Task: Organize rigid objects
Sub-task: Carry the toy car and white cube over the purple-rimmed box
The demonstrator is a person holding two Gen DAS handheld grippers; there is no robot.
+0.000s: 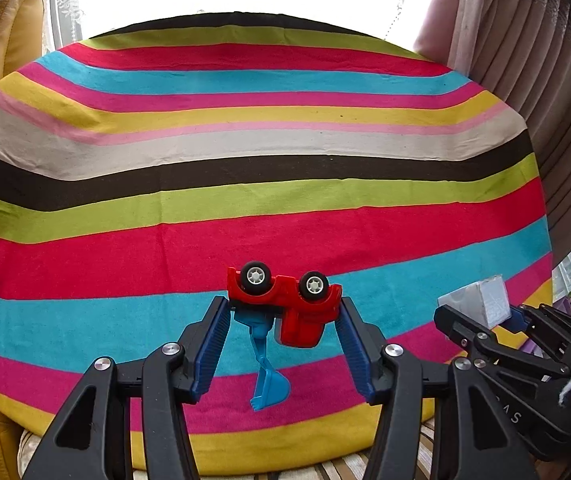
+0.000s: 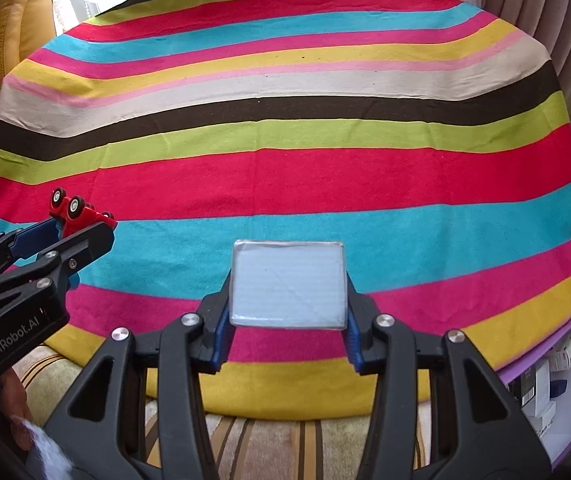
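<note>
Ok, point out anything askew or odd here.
The red toy excavator in the left gripper is upside down: wheels face up and its blue digger arm dangles below. The silver box sits squarely in the right gripper. Nothing else stands out.

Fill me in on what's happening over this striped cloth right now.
A person is working with two hand-held grippers above a striped cloth. The left hand-held gripper clamps a red toy excavator upside down, wheels up, its blue scoop arm dangling. The right hand-held gripper grips a pale grey box by its sides. Both things are held above the cloth, neither set down yet.
</note>
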